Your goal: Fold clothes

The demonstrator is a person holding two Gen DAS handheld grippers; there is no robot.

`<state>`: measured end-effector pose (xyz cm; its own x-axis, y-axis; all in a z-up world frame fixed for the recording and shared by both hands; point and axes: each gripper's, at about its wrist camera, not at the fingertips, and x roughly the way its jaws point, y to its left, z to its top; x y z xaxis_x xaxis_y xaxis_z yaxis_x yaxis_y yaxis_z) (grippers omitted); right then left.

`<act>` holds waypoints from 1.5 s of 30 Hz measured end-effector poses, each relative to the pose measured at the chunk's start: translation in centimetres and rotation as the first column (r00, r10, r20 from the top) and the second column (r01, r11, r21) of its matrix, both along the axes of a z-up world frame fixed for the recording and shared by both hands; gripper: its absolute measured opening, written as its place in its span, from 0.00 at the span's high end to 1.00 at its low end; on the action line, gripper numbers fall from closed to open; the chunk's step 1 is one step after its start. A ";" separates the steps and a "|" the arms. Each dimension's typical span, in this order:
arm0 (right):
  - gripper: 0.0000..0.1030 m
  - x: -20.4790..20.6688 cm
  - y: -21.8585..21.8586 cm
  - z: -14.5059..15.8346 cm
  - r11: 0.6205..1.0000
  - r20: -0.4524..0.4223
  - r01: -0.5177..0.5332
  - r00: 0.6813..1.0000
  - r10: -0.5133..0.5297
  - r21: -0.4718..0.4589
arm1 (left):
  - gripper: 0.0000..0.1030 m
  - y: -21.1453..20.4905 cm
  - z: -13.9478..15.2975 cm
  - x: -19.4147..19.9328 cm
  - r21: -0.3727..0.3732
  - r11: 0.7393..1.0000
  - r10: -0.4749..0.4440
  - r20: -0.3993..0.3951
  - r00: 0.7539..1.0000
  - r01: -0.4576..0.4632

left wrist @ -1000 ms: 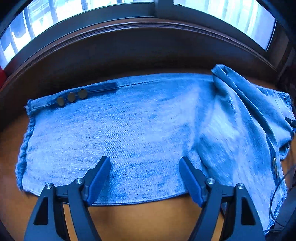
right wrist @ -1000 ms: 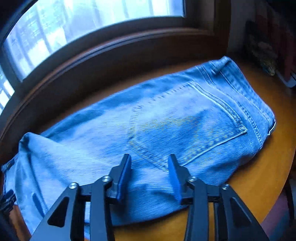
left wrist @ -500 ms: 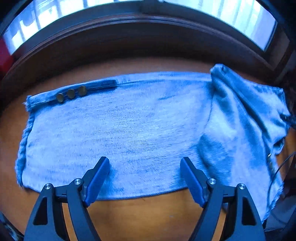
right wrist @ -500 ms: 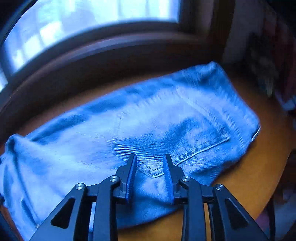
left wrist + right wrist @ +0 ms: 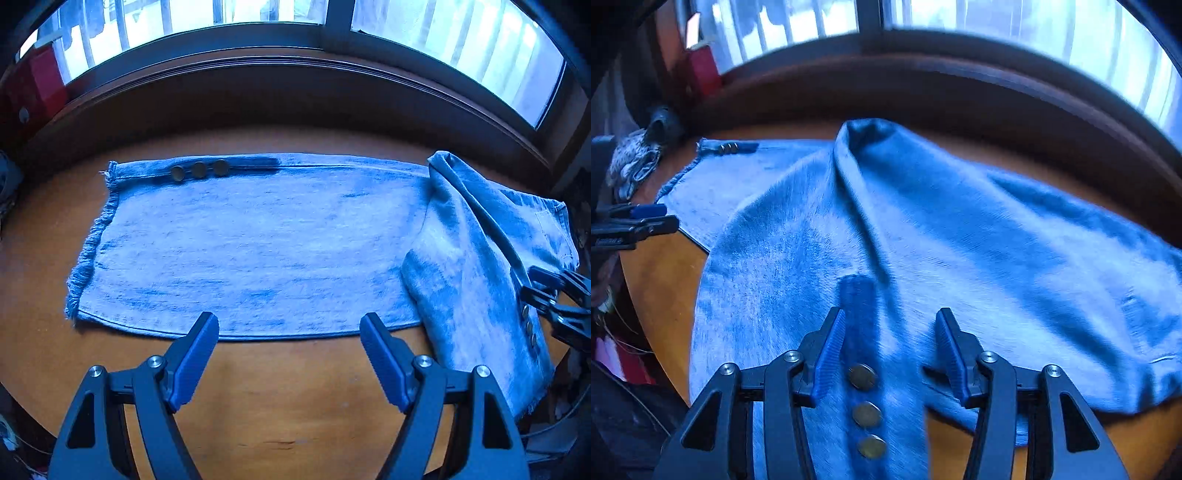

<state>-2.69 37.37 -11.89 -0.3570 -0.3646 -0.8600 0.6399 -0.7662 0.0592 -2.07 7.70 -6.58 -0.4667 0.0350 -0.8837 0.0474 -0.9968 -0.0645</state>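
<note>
Light-blue denim jeans (image 5: 258,243) lie across the round wooden table (image 5: 288,402) under the window (image 5: 461,48), 1 leg flat with its frayed hem (image 5: 90,251) at the left end, 3 metal buttons (image 5: 199,170) along its far edge. The other part is doubled over on the right in a raised ridge (image 5: 864,206). Left gripper (image 5: 288,332) has its jaws wide apart, empty, tips just at the near edge of the flat leg. Right gripper (image 5: 890,343) also spread apart, empty, straddling a strip with 3 buttons (image 5: 866,413) on the folded part. Looks mid-fold, between grasps. Next move likely: close on the near denim edges and carry them over, keeping layers aligned so the ridge flattens.
</note>
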 end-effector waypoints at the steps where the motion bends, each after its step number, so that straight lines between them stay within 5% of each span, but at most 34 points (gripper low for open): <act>1: 0.80 -0.1 -0.1 0.1 1.000 0.013 0.007 1.000 -0.007 -0.006 | 0.24 -0.7 0.2 -0.2 0.007 1.000 -0.008 -0.002 1.000 0.008; 3: 0.95 0.2 -0.5 0.9 1.000 0.032 0.019 0.999 -0.019 -0.021 | 0.24 -2.9 -0.5 -1.5 0.015 1.000 -0.027 -0.006 1.000 0.028; 11: 0.98 2.0 -8.4 10.0 0.957 0.023 -0.029 0.999 0.038 -0.288 | 0.24 -8.7 0.6 -1.5 0.036 0.993 -0.111 -0.044 0.993 0.112; 16: 0.98 1.4 -14.4 12.0 0.968 -0.062 -0.030 0.998 0.015 -0.250 | 0.24 -11.4 0.9 -1.6 0.059 0.987 -0.144 -0.050 0.988 0.147; 19: 0.92 0.7 -13.6 11.1 0.978 -0.022 0.046 0.998 -0.052 -0.202 | 0.24 -12.1 1.0 -1.4 0.049 0.981 -0.187 -0.056 0.981 0.190; 22: 0.70 0.3 -11.0 8.6 0.984 -0.013 0.163 0.986 -0.165 -0.074 | 0.24 -12.2 0.6 -1.7 0.039 0.975 -0.215 -0.044 0.976 0.216; 28: 0.67 1.3 -2.7 3.8 0.936 -0.010 0.318 0.947 -0.320 0.152 | 0.24 -11.5 -0.2 -2.2 0.053 0.970 -0.235 -0.018 0.972 0.236; 38: 0.60 0.5 0.8 0.3 0.956 0.007 0.234 0.971 -0.238 0.175 | 0.24 -9.9 -1.0 -3.1 0.024 0.974 -0.227 0.058 0.972 0.225; 40: 0.61 0.0 0.6 -0.2 0.960 0.005 0.215 0.976 -0.219 0.181 | 0.24 -9.7 -1.1 -3.1 0.019 0.972 -0.236 0.070 0.969 0.236; 42: 0.91 -0.1 0.6 -0.1 0.966 0.031 0.198 0.978 -0.206 0.164 | 0.24 -9.6 -0.9 -2.9 0.008 0.967 -0.254 0.070 0.965 0.254; 45: 0.96 0.5 0.0 1.4 0.971 0.036 0.189 0.980 -0.196 0.145 | 0.24 -9.8 -0.5 -2.7 -0.004 0.963 -0.270 0.058 0.961 0.271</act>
<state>-2.20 37.39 -10.50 -0.3639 -0.1677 -0.9162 0.4782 -0.8778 -0.0293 -4.73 -2.13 -7.07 -0.3905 0.1422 -0.9096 -0.2209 -0.9736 -0.0574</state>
